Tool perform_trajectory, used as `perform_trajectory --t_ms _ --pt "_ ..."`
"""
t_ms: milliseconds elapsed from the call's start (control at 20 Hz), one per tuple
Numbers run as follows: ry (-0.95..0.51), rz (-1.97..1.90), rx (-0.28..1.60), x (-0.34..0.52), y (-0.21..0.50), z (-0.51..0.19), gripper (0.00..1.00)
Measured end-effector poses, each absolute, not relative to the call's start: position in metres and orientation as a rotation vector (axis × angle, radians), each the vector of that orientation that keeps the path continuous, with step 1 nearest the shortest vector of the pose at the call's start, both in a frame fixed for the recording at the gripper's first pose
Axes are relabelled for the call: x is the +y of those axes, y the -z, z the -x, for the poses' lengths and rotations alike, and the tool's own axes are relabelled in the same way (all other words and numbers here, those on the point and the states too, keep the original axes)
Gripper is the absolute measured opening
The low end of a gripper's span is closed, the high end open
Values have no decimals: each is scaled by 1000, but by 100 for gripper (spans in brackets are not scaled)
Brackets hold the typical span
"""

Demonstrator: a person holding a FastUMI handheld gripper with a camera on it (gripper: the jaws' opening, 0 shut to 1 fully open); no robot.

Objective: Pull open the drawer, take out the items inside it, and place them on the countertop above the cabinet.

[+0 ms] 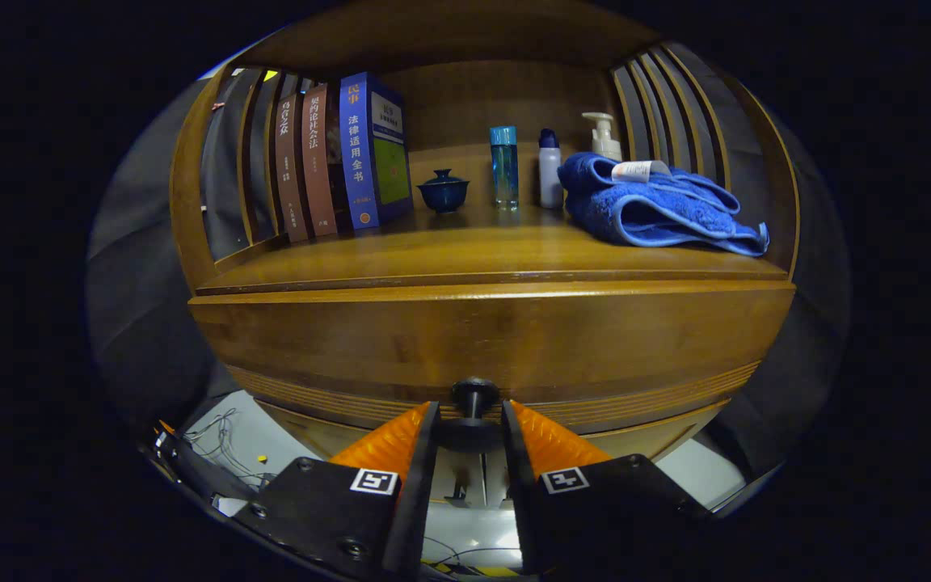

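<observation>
Count on the desk (433,250): three books (328,162) standing at the left edge; one lidded cup (443,191); three bottles (549,168), one of them with a pump top; one folded towel (651,210) at the right edge. One drawer knob (474,394), between two fingers (389,443).

Bunch of stuff lined up back there. On one side a row of upright books: two brownish ones (304,166) and a fat blue book (372,149) leaning on them a bit. Just beside that sits a small dark blue lidded cup (443,192). Then a tall see-through blue bottle (503,167), and close by a white bottle with a dark cap (549,170). Behind those, a white pump bottle (604,136) half hidden by a blue towel (651,210), loosely folded, white tag (640,170) on top. Down low on the pale floor (271,440), some thin wires (219,440) lying loose.
</observation>
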State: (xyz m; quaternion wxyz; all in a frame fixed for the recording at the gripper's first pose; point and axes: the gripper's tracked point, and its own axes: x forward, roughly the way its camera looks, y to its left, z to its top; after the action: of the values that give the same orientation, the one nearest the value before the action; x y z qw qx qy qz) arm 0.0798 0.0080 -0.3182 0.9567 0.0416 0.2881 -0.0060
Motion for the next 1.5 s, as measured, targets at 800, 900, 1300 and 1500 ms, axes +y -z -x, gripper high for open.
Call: perform_trajectory --t_ms 800,900,1300,1500 --pt "16 -109 673 15 310 -12 35" --pt "8 -108 694 18 307 13 35" --pt "-19 -133 778 25 297 83 35" --pt "-25 -127 808 24 297 106 35"
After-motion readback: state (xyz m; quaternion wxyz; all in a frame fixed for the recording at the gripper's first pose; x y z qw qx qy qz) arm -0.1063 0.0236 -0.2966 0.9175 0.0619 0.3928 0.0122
